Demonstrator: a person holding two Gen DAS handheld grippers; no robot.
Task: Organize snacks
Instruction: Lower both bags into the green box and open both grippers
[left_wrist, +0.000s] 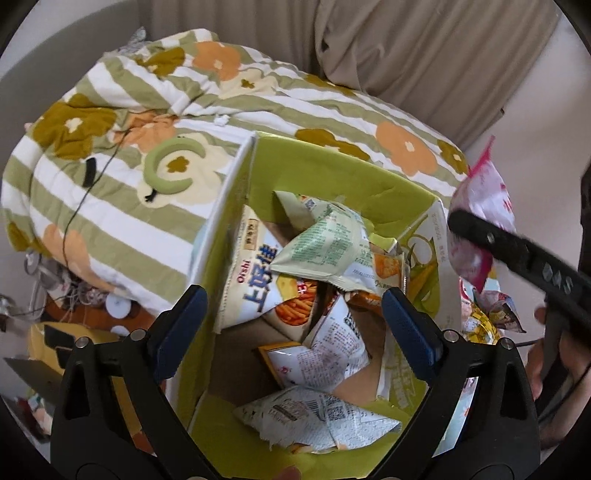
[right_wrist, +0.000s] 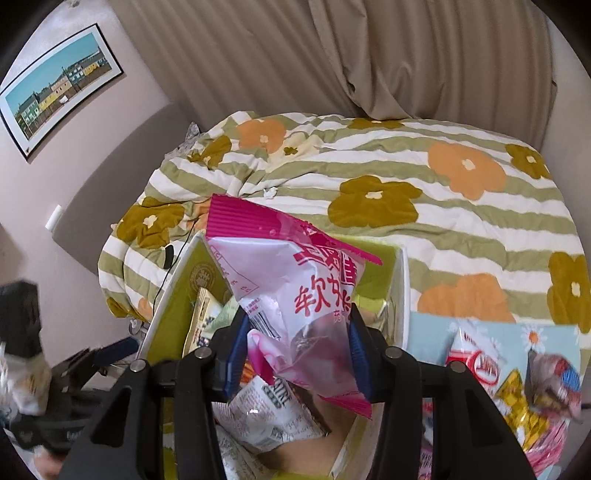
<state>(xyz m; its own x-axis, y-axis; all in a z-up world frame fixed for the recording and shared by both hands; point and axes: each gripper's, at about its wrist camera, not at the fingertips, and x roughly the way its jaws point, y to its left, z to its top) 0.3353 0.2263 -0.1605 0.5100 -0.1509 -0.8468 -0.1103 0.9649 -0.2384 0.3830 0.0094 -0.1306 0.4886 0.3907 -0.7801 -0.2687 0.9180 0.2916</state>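
Note:
A green cardboard box (left_wrist: 332, 166) stands open against the bed, with several snack packets in it, among them an Oishi bag (left_wrist: 255, 284) and a green-and-white packet (left_wrist: 328, 247). My left gripper (left_wrist: 295, 332) hangs open over the box with nothing between its blue pads. A pink-and-white snack bag (right_wrist: 295, 291) is pinched at its lower part by my right gripper (right_wrist: 297, 354), which is shut on it above the box (right_wrist: 181, 284). From the left wrist view, the same bag (left_wrist: 484, 199) shows at the box's right edge, crossed by a black finger (left_wrist: 491, 240).
Behind the box lies a bed with a striped, flowered quilt (right_wrist: 424, 184), backed by a beige curtain (right_wrist: 369, 55). Loose snacks (right_wrist: 517, 391) lie on a light blue mat right of the box. Cables and clutter (left_wrist: 66, 288) sit at the left. A framed picture (right_wrist: 59, 88) hangs on the wall.

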